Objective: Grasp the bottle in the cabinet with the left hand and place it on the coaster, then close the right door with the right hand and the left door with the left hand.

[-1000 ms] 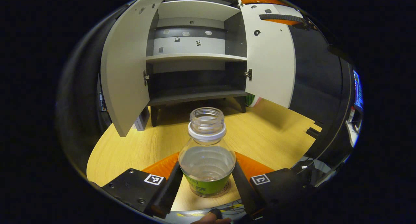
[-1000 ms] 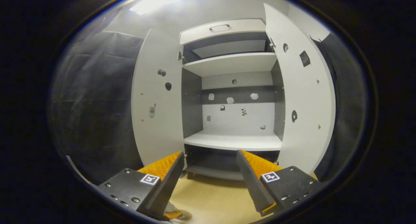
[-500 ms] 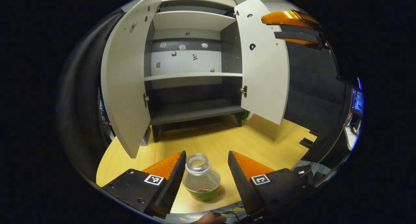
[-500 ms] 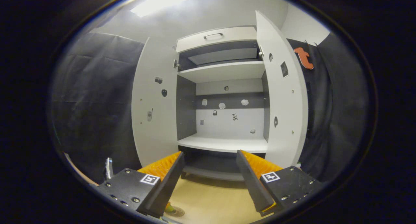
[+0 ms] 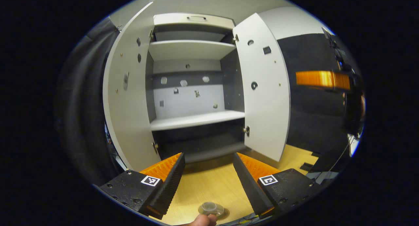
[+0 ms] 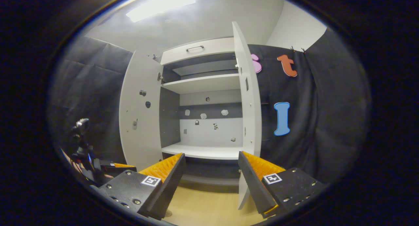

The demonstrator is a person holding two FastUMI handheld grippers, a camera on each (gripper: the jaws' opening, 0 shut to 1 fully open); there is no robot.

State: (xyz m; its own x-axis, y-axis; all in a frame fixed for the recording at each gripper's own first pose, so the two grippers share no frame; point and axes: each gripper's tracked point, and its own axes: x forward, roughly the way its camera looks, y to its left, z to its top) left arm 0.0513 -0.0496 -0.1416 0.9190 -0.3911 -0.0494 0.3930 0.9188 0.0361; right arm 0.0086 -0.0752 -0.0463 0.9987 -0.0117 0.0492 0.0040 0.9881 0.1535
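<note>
Bottle (image 5: 211,208) stood upright on the coaster (image 5: 220,214), mouth up, low between the spread fingers of the left gripper (image 5: 208,180), lifted higher than before, right gripper (image 6: 211,181) held apart, right door (image 6: 247,101) now seen nearly edge-on.

Matt white laminate cabinet (image 5: 193,121) with metal hinges (image 5: 247,130), on a smooth light wood-grain table (image 5: 209,186); clear glossy plastic bottle (image 5: 210,208).

place: recording booth | signs: black cloth wall (image 6: 314,127), lone white cabinet (image 6: 199,104) on wooden table (image 5: 209,186)
</note>
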